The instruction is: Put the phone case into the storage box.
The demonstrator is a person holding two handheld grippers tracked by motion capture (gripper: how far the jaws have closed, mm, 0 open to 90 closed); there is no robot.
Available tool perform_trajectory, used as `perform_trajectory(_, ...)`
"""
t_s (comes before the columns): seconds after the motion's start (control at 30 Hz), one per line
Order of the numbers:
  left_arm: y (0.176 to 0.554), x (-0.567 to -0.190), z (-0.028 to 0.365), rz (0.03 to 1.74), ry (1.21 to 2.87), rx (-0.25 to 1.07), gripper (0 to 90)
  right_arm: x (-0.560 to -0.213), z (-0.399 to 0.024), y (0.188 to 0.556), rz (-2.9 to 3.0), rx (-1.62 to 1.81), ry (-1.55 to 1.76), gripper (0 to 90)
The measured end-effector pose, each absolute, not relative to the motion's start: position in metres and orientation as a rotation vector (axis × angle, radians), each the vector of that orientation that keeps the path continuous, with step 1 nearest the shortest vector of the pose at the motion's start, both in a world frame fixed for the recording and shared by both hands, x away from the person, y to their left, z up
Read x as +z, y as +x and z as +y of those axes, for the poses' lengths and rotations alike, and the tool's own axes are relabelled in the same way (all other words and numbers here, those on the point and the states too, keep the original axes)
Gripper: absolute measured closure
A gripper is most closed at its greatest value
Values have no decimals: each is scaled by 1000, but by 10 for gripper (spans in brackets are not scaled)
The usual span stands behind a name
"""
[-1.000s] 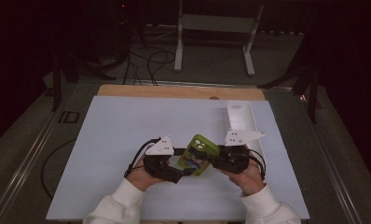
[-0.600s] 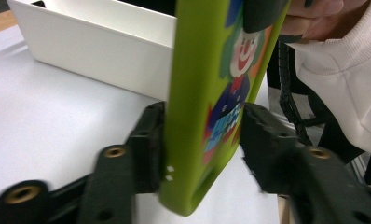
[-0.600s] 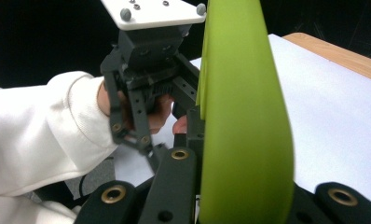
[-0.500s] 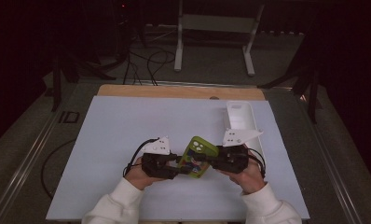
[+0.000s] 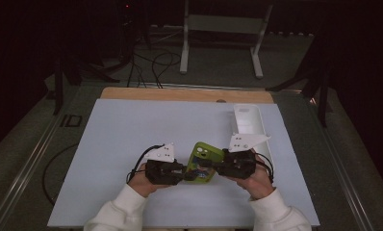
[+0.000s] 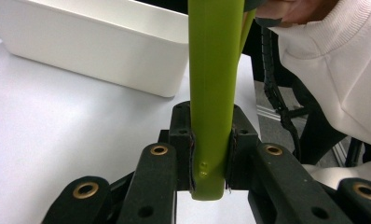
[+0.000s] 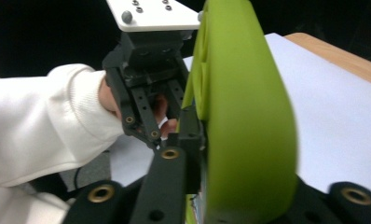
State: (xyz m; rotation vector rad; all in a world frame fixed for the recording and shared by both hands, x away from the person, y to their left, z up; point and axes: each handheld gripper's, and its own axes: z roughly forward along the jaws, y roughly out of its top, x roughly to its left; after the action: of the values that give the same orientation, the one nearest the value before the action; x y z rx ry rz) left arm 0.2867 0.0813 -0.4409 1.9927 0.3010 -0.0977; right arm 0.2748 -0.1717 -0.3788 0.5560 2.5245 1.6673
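Observation:
A lime-green phone case [image 5: 208, 155] is held just above the table between both grippers. My left gripper [image 5: 186, 173] comes in from the left. In the left gripper view its pads clamp the case's thin edge [image 6: 211, 93]; these jaws [image 6: 210, 140] have just been closing onto it. My right gripper [image 5: 210, 165] comes in from the right and has the case's broad body [image 7: 249, 107] between its jaws [image 7: 249, 163]. Its left pad lies against the case, and its jaws have just been opening slightly. The left gripper [image 7: 148, 88] also shows beyond the case.
A long white bin [image 5: 248, 124] stands at the right rear, just behind the right hand, and appears again as the white bin [image 6: 104, 51]. The white table sheet [image 5: 132, 134] stretches left and back. The table's wooden far edge [image 5: 180, 94] borders a dark floor with stand legs.
The left gripper's jaws have closed on the case's edge. Both hands stay almost where they were, and the case remains between them.

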Motion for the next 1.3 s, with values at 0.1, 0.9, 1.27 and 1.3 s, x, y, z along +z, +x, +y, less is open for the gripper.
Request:
perform_trajectory(0.1,285,-440,82,302,1990,-69,773,-379,-172,276,2501,1660,594,661)
perform_trajectory(0.9,283,-431,93,426,1917,112,772,-379,-180,278,2342,1572,798,140)
perform_trajectory(1.27,280,-428,95,504,1896,215,772,-380,-179,277,2310,1573,818,106)
perform_trajectory(1.3,280,-427,95,511,1898,225,772,-380,-179,277,2308,1573,819,103)
